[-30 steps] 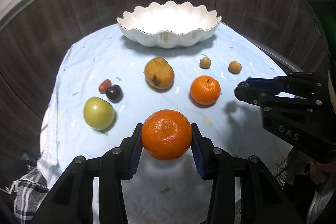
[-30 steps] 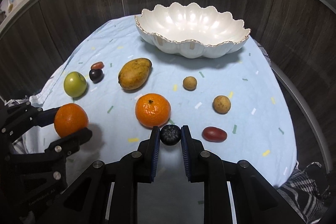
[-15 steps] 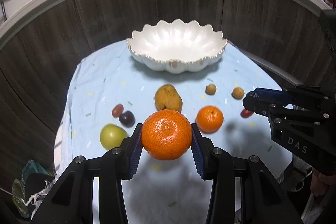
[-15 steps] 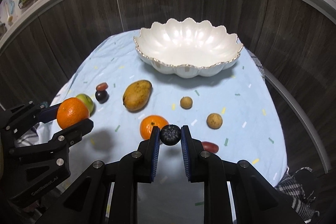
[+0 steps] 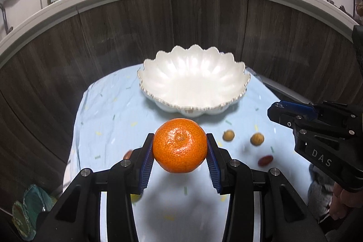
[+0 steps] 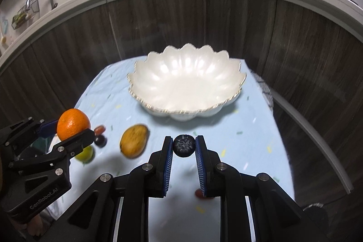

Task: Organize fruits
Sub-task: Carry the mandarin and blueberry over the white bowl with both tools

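Below you the worktop has dropped away: left gripper clamps the orange, right gripper pinches a dark berry, both now facing the bowl in mid-frame.

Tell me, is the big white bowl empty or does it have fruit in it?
Empty. The white bowl shows only its bare shiny inside in both views; the orange and the small dark fruit are each in a gripper, short of it.

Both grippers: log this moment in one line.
left gripper: shut on orange mandarin | right gripper: shut on dark round fruit | white scalloped bowl: empty
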Available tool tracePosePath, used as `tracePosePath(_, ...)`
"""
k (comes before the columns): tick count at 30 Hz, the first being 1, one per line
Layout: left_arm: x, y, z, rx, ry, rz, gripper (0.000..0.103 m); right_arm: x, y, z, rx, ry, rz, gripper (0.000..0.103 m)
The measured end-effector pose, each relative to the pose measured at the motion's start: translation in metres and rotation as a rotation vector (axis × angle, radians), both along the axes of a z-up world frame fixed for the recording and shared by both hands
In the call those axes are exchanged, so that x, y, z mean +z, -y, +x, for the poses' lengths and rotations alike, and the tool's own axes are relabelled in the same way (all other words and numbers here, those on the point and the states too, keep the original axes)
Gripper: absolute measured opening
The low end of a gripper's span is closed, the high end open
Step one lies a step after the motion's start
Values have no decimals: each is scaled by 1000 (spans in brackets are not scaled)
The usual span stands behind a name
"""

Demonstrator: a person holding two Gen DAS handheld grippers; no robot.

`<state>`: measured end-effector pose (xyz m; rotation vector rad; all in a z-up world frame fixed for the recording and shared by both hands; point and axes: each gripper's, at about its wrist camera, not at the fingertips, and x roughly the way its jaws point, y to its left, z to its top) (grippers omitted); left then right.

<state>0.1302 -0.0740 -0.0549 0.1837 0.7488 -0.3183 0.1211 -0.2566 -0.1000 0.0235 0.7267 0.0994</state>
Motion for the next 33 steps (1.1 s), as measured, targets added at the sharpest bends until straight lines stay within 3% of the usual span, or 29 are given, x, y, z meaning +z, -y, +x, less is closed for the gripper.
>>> tracePosePath(19,29,21,66,-1,45,-19,43,26,30,60,-61,51,6,21)
tracePosePath(33,17,32,116,20,-13,-30,43,29,44,100,-86,52,3,21)
